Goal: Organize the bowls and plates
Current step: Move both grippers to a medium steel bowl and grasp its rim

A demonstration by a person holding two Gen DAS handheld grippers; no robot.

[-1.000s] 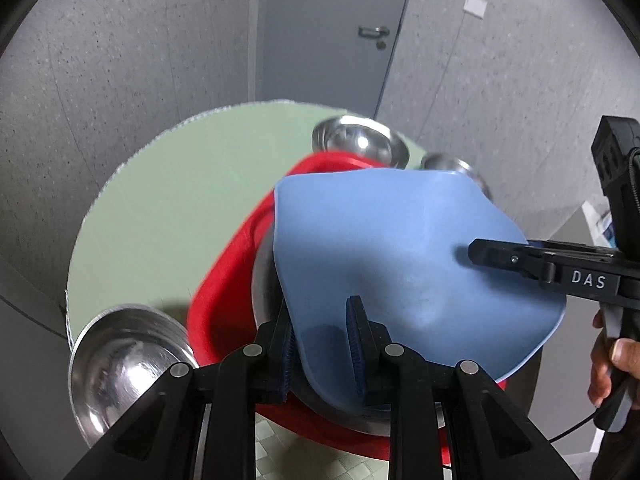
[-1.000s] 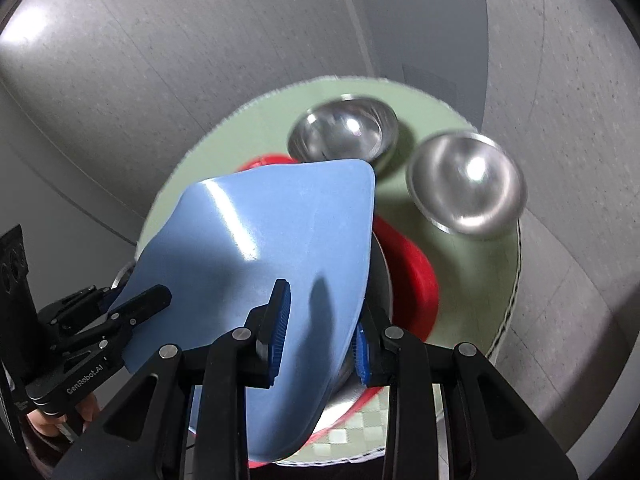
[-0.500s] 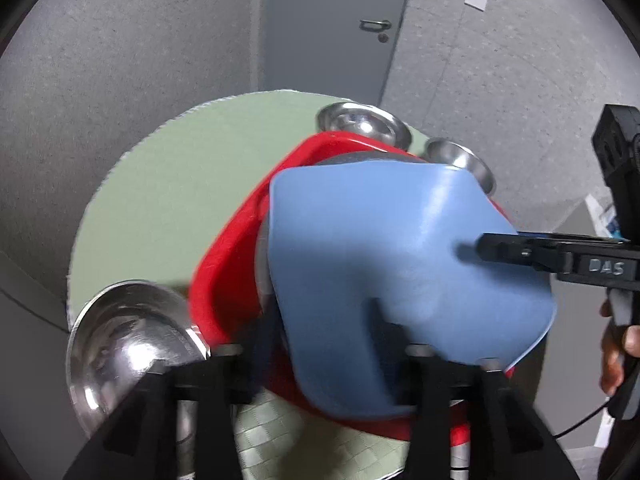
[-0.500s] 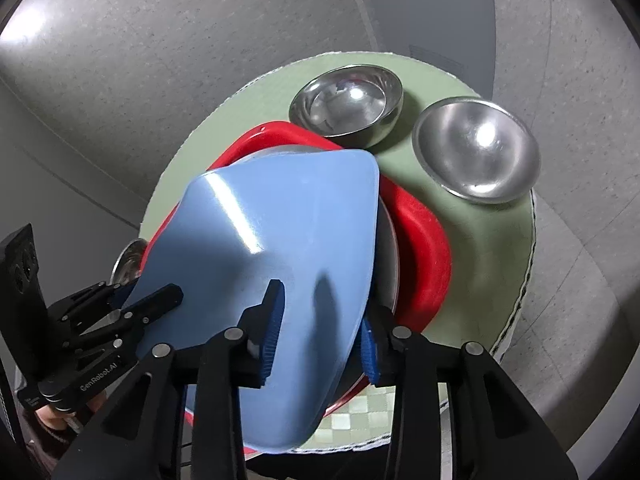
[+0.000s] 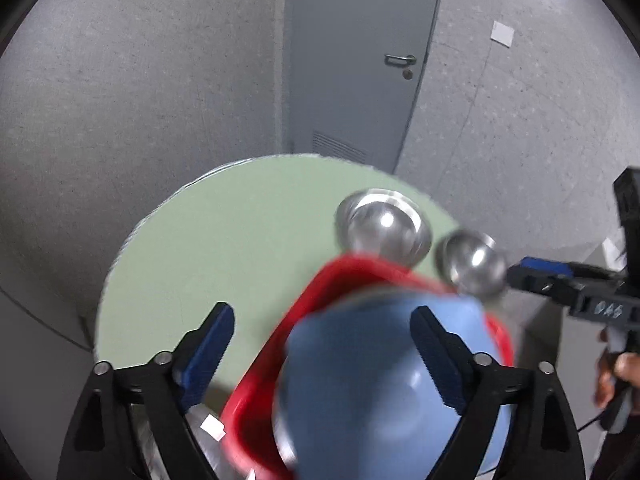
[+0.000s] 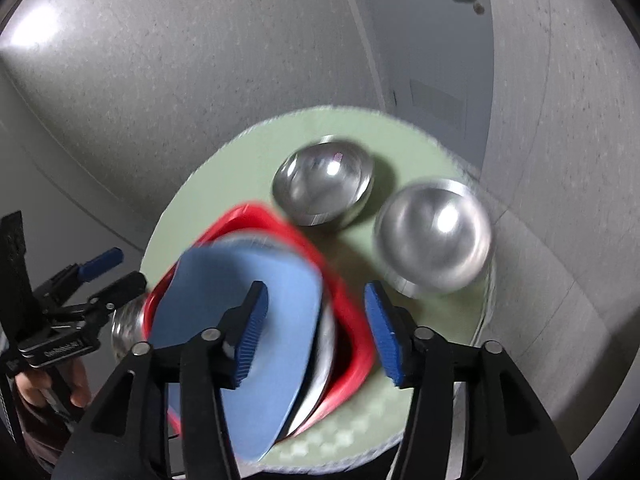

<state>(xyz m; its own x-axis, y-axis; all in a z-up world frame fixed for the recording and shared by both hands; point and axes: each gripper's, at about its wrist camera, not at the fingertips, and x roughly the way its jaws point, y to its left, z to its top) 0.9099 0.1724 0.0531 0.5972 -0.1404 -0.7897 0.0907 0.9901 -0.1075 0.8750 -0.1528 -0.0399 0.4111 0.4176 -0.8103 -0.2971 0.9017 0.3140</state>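
A blue plate [image 5: 372, 392] lies on a steel plate inside a red plate [image 5: 256, 412] on the round green table [image 5: 224, 232]. In the right wrist view the blue plate [image 6: 240, 304] tops the steel plate [image 6: 324, 344] and the red plate [image 6: 352, 336]. My left gripper [image 5: 320, 352] is open and empty above the stack. My right gripper [image 6: 314, 330] is open and empty above the stack's right side. Two steel bowls [image 6: 324, 188] [image 6: 434, 236] stand at the far side.
A third steel bowl [image 6: 126, 328] sits at the table's left edge beside the stack; it shows at the bottom left in the left wrist view [image 5: 208, 428]. Grey walls and a door [image 5: 360, 52] lie behind the table.
Both grippers have opened and let go of the blue plate, which now rests on the stack. Both have drawn back and up; the frames are blurred by motion.
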